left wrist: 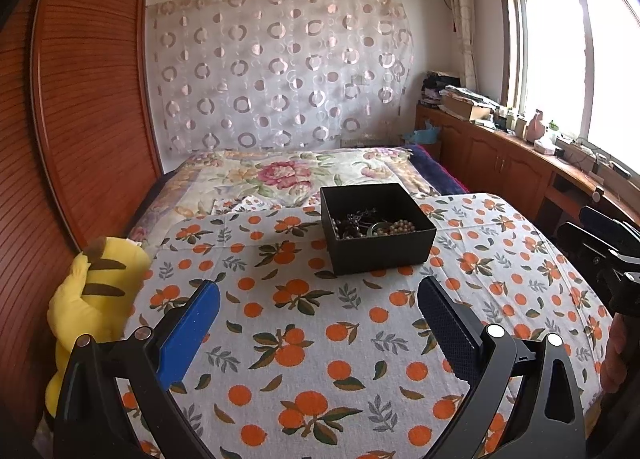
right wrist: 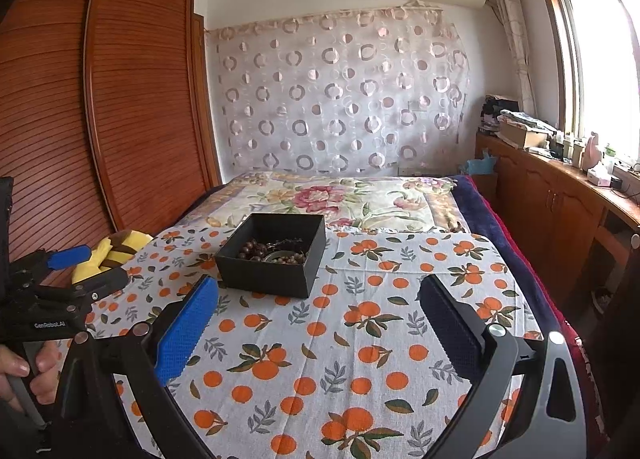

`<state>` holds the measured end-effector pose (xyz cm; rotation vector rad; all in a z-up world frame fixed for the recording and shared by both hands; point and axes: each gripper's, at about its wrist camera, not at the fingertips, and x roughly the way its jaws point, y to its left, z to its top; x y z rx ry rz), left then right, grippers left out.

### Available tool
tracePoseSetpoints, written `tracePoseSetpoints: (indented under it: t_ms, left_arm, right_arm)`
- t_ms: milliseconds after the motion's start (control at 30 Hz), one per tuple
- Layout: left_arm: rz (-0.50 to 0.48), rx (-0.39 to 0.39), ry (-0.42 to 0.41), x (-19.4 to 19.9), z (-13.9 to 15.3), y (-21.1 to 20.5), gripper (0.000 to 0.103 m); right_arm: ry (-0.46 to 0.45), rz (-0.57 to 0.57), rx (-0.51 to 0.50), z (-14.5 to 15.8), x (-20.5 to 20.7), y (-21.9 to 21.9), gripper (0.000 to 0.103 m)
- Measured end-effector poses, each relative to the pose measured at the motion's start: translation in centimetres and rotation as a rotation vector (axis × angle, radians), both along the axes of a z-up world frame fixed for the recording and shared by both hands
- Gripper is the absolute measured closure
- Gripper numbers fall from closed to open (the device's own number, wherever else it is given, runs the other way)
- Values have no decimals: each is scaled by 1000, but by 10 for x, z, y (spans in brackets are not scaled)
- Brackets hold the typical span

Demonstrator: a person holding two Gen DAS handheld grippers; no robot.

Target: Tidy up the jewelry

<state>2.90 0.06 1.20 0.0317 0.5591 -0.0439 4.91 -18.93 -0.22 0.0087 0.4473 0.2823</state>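
Jewelry [left wrist: 374, 223]: piled in box [left wrist: 384, 253], frame centre
Left gripper [left wrist: 319, 313]: wide open, empty
Right gripper [right wrist: 319, 313]: wide open, empty

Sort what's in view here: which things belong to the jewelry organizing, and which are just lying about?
Job:
- black box
- beaded jewelry heaped inside it
- left gripper, open
- right gripper, open

Lying about:
- yellow plush toy at the cloth's left edge
- clutter on the window-side cabinet
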Motion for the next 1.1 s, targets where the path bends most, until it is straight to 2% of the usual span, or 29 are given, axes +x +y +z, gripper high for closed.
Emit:
tracePoseSetpoints:
  t_ms: [433, 1100]
  left_arm:
    - [1, 9, -36, -7, 15, -4, 8]
    - [2, 13, -48, -11, 17, -6, 8]
  right_arm:
    - [0, -2, 2, -1, 0, -1, 2]
    - [-5, -2, 4, -1, -2, -4, 2]
